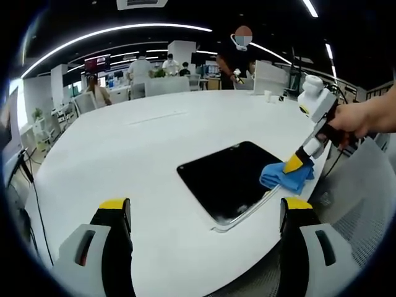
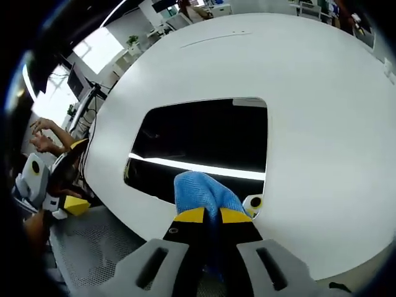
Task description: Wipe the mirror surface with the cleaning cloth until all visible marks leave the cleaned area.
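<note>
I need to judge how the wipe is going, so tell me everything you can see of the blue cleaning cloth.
The blue cleaning cloth looks like soft, fuzzy fabric, bunched into a rounded wad rather than spread flat. The right hand-held gripper has its yellow-tipped black jaws shut on it, with folds bulging out ahead of the tips. The wad presses on the near edge of the dark rectangular mirror, which lies flat on the white oval table. In the left gripper view the cloth sits at the mirror's right corner.

A dark rectangular mirror (image 2: 204, 139) lies flat near the edge of a white worktop (image 2: 322, 111), a crumpled blue cleaning cloth (image 2: 201, 192) resting on its near edge.
</note>
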### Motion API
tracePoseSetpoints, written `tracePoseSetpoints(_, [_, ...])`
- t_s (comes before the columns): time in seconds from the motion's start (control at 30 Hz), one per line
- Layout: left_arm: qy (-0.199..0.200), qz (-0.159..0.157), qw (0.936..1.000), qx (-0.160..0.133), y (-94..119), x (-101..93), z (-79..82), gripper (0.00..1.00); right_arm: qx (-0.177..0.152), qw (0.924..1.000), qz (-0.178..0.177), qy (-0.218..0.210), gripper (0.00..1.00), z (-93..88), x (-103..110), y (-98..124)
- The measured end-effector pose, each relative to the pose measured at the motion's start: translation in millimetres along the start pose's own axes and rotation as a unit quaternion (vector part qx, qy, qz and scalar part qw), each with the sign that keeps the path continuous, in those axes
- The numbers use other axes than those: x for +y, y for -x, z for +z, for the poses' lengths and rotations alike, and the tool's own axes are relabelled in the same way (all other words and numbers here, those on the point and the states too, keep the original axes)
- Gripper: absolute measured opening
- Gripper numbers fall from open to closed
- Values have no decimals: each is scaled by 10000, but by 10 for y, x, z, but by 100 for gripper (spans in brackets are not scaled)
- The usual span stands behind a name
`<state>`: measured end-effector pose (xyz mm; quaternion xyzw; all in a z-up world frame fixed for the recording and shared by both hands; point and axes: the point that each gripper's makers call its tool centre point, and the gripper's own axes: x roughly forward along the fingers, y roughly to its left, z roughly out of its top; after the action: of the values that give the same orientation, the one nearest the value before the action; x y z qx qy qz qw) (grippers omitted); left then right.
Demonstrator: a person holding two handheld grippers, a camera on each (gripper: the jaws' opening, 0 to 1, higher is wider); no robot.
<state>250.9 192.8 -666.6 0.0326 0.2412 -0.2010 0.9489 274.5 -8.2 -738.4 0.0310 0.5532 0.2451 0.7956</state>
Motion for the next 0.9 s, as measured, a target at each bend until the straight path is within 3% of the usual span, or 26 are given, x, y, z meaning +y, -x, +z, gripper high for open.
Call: tracePoseSetpoints(0.9, [54,37,10000,31,4,20,-15,99,-96,9993,-22,-349,1,-6,-293,113])
